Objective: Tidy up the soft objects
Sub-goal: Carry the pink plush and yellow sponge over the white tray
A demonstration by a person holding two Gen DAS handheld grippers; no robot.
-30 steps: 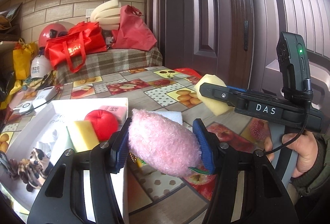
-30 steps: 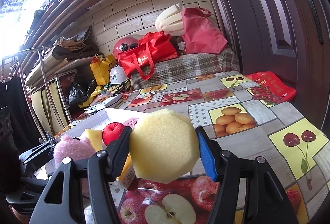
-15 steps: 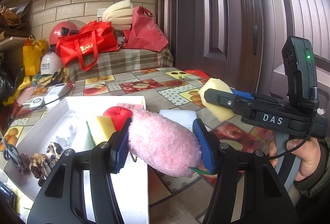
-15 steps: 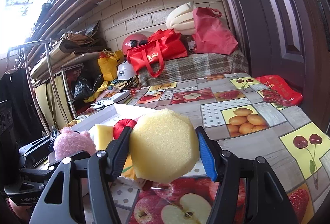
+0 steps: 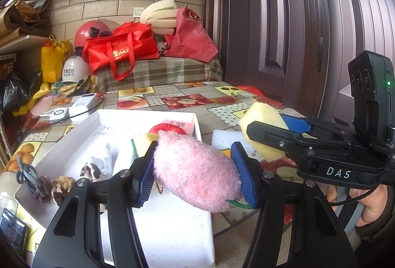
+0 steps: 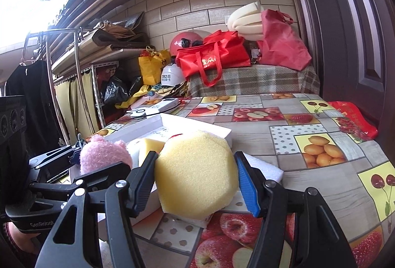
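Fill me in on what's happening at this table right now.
A person is sorting soft things with a handheld gripper in each hand. The left gripper is shut on a pink plush toy, held above the white tray. The right gripper is shut on a yellow sponge, held over the fruit-print tablecloth beside the tray. The tray already holds a red plush, a yellow sponge and some knitted pieces. Neither held item has been set down yet.

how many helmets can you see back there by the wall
2: a red helmet behind the red tote bag, and a white helmet below it beside the yellow bag. Others may be hidden.
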